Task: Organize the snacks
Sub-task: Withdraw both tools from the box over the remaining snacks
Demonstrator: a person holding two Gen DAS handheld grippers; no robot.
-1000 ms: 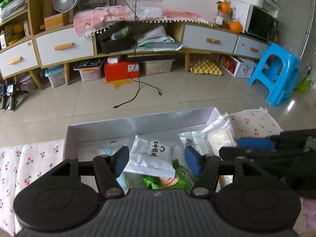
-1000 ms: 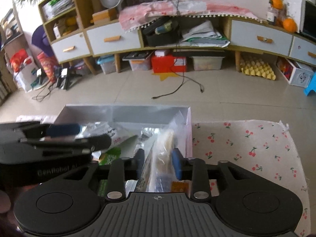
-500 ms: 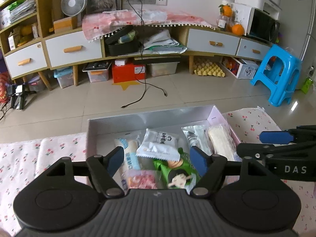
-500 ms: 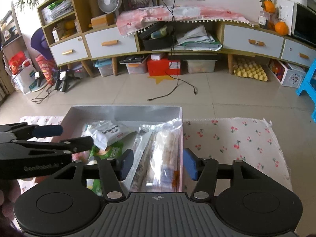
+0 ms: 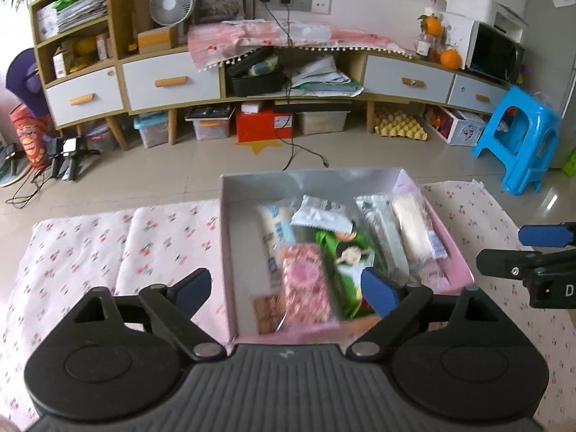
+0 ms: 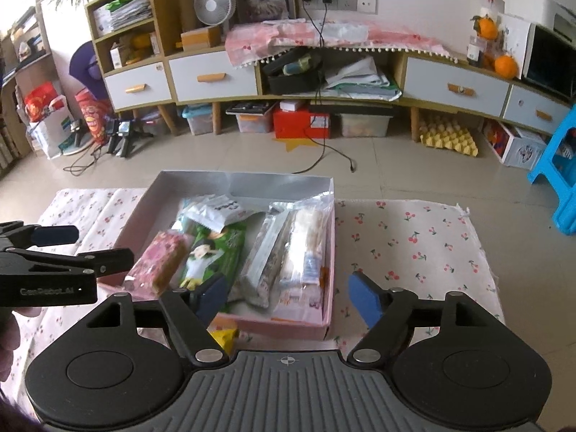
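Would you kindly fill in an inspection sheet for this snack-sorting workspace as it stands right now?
Surface: cherry-print cloth covers the work surface.
Job's things: open pink box holds a pink packet, a green packet, a white packet lying over the green one's far end, and two long clear-wrapped bars along its right wall.
Clutter: a small yellow item lies on the cloth at the box's near edge.
Grippers: left gripper and right gripper both have just been opening; jaws wide, holding nothing.
Cables: black cable trails across the floor from the wall sockets.
Surroundings: drawer cabinet, fan, blue stool.
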